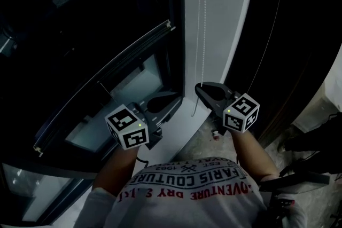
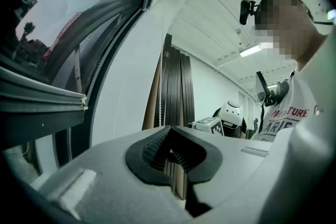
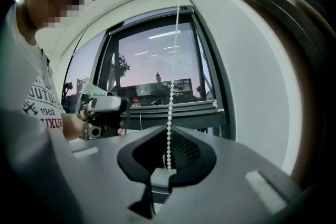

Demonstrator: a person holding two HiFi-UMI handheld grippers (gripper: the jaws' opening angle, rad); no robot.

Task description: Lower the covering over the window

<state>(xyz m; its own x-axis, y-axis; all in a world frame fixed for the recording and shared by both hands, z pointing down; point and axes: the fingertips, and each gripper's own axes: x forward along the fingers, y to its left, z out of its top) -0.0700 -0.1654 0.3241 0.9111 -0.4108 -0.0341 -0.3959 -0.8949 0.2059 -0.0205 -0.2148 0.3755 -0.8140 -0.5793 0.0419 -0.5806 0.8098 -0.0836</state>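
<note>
A white bead chain (image 1: 202, 18) hangs down the white wall strip (image 1: 219, 8) beside the dark window (image 1: 80, 34). My right gripper (image 1: 199, 87) is shut on the bead chain (image 3: 172, 71), which runs down between its pads (image 3: 169, 131); a short loop of chain hangs below the jaws. My left gripper (image 1: 173, 99) is level beside it, to the left and close to the window frame. Its jaws (image 2: 170, 132) are shut with nothing between them. A grey rail (image 3: 173, 113) crosses the window; I cannot tell whether it belongs to the covering.
Tall dark slats (image 2: 176, 86) stand against the wall right of the chain. The person's printed shirt (image 1: 192, 189) fills the bottom of the head view. A speckled floor (image 1: 214, 144) shows below the grippers. Each gripper shows in the other's view: the right (image 2: 210, 124), the left (image 3: 102, 113).
</note>
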